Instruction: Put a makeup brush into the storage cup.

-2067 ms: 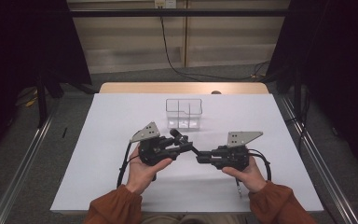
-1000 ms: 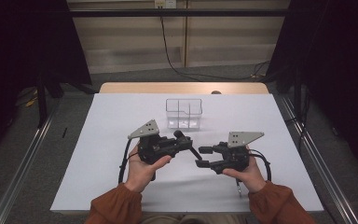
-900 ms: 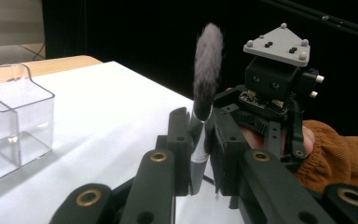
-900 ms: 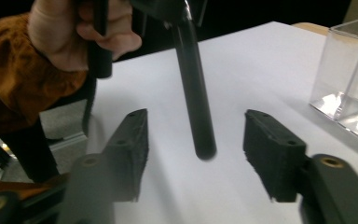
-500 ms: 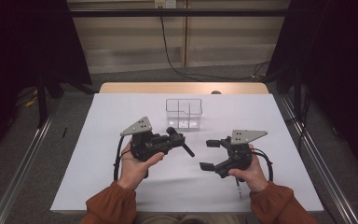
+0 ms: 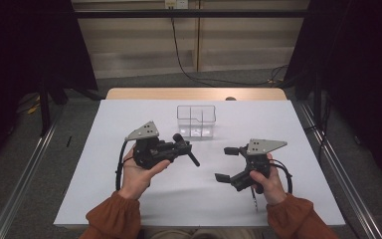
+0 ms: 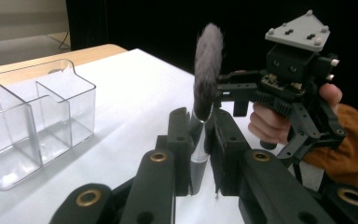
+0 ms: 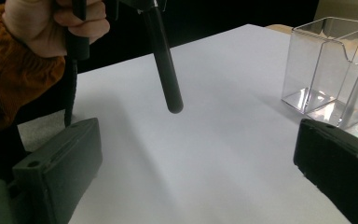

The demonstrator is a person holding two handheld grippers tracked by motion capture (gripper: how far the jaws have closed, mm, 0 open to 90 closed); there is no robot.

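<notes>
The makeup brush with the fluffy grey tip and long black handle [image 7: 208,60] is held up in the air, a little nearer the person than the clear plastic box with dividers [image 6: 196,120]. The left gripper [image 6: 179,147] has its fingers [image 7: 181,140] clenched tight on the shiny silver part of the brush, just under the grey tip. In the high view the black handle [image 6: 193,158] sticks out past the fingers and slants down toward the white sheet on the bench [image 6: 129,109], not touching it.

The clear box stands upright on the white sheet, with nothing inside its little rooms.

The right gripper [image 6: 224,163] is farther from the box, off to the brush's other side. Its fingers [image 8: 60,168] have just been opening and now stand wide apart, released, with nothing between them. The end of the brush handle hangs in front of them, apart from both.

Each gripper sits in a hand [image 6: 137,174] with an orange sleeve [image 6: 112,219].
</notes>
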